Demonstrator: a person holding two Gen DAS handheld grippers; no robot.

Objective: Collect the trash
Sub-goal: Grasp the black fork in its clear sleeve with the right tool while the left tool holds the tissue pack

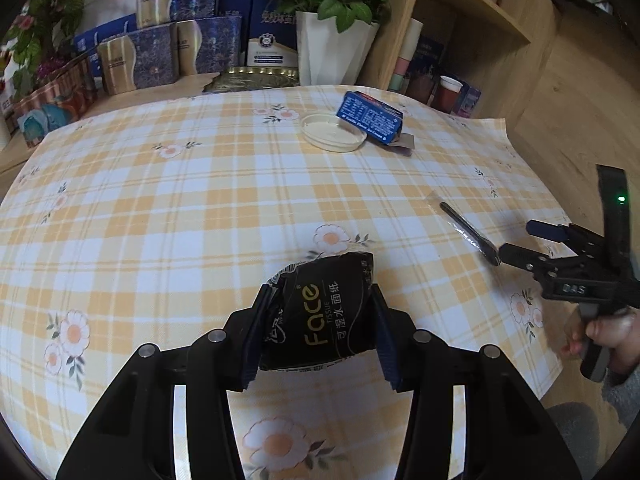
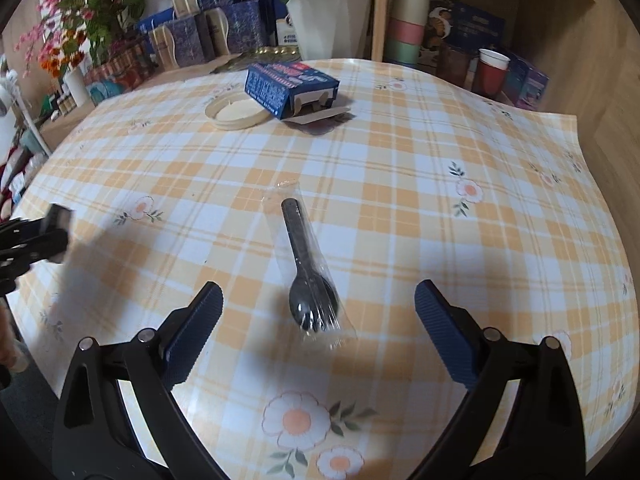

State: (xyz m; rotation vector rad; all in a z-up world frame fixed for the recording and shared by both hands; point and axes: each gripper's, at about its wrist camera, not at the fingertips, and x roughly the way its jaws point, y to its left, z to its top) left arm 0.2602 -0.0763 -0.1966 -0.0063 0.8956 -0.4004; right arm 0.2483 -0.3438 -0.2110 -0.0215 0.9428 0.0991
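My left gripper (image 1: pixel 318 300) is shut on a black tissue pack (image 1: pixel 320 316) printed "Face", held just above the checked tablecloth (image 1: pixel 200 208). A black plastic spoon in a clear wrapper (image 2: pixel 310 272) lies on the cloth between the wide-apart fingers of my right gripper (image 2: pixel 318 296), which is open and touches nothing. That spoon (image 1: pixel 470 232) also shows in the left wrist view, with the right gripper (image 1: pixel 520 240) at its near end. Farther back lie a blue carton (image 2: pixel 288 86) with an open flap and a cream round lid (image 2: pixel 236 112).
A white flower pot (image 1: pixel 332 52), blue gift boxes (image 1: pixel 160 56) and a gold tray (image 1: pixel 256 78) line the table's far edge. A wooden shelf with stacked paper cups (image 2: pixel 408 20) and a red cup (image 2: pixel 492 72) stands at the back right. A hand (image 1: pixel 608 332) holds the right gripper.
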